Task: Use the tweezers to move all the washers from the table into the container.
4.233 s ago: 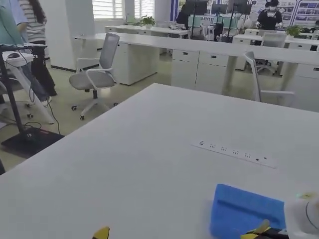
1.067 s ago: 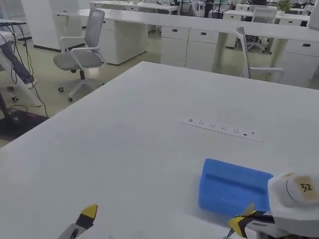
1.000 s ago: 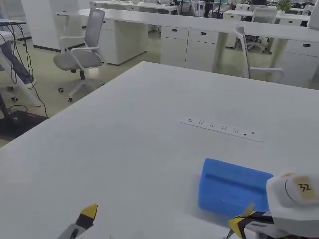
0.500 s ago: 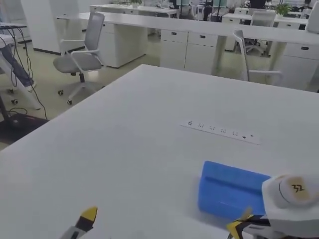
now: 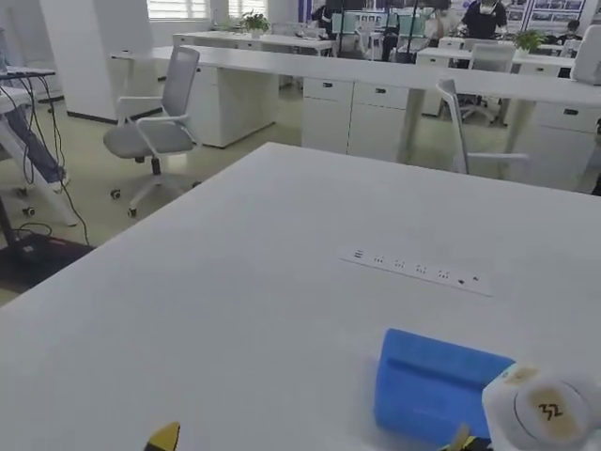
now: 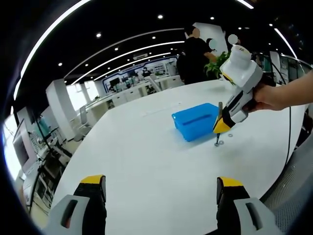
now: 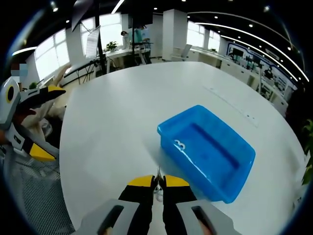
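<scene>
The blue container (image 7: 208, 149) sits on the white table (image 5: 263, 282), and a couple of pale washers (image 7: 180, 145) lie in its near corner. My right gripper (image 7: 157, 181) is shut on thin tweezers (image 7: 158, 172) that point at the table just short of the container. In the left gripper view the right gripper (image 6: 223, 123) holds the tweezers (image 6: 218, 128) upright, tips down over a small washer (image 6: 219, 143) on the table beside the blue container (image 6: 195, 120). My left gripper (image 6: 160, 188) is open with nothing between its jaws, well to the left of the container (image 5: 437, 390).
A recessed power strip (image 5: 418, 272) lies in the table beyond the container. Office chairs (image 5: 155, 136) and white desks (image 5: 376, 85) stand past the table's far edge. A hand (image 6: 279, 95) holds the right gripper.
The head camera has tilted up, so the table and both grippers sit lower in the picture. The container has not moved.
</scene>
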Action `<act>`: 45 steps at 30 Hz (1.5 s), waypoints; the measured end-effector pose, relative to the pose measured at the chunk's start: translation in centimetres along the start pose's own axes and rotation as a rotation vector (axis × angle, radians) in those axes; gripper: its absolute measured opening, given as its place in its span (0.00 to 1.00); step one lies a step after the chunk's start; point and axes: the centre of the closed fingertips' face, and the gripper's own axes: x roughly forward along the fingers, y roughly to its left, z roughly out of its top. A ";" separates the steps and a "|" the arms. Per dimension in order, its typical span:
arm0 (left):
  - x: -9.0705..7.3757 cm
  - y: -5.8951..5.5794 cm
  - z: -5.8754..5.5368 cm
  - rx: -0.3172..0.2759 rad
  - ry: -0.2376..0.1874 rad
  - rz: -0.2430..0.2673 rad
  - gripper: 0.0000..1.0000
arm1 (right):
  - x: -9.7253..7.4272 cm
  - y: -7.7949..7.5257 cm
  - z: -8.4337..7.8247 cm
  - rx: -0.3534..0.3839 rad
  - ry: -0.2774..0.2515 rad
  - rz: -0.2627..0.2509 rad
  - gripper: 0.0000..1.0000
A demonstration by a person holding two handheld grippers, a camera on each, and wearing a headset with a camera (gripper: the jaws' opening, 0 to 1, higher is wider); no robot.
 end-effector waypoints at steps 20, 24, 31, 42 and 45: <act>0.1 0.0 -0.1 0.006 0.001 -0.001 0.96 | -1.8 -1.1 3.8 0.008 -0.078 -0.027 0.02; 0.1 0.1 0.0 0.003 0.000 0.002 0.96 | -2.1 -1.3 4.6 0.002 -0.093 -0.028 0.02; 0.0 0.1 0.0 0.001 -0.002 0.003 0.96 | -2.5 -2.4 5.4 -0.010 -0.112 -0.054 0.02; -0.1 0.2 0.2 -0.004 -0.012 0.005 0.96 | -2.9 -4.9 6.8 0.005 -0.135 -0.138 0.02; -0.1 0.1 0.2 -0.003 -0.012 0.004 0.96 | -2.9 -5.7 7.4 0.018 -0.148 -0.159 0.02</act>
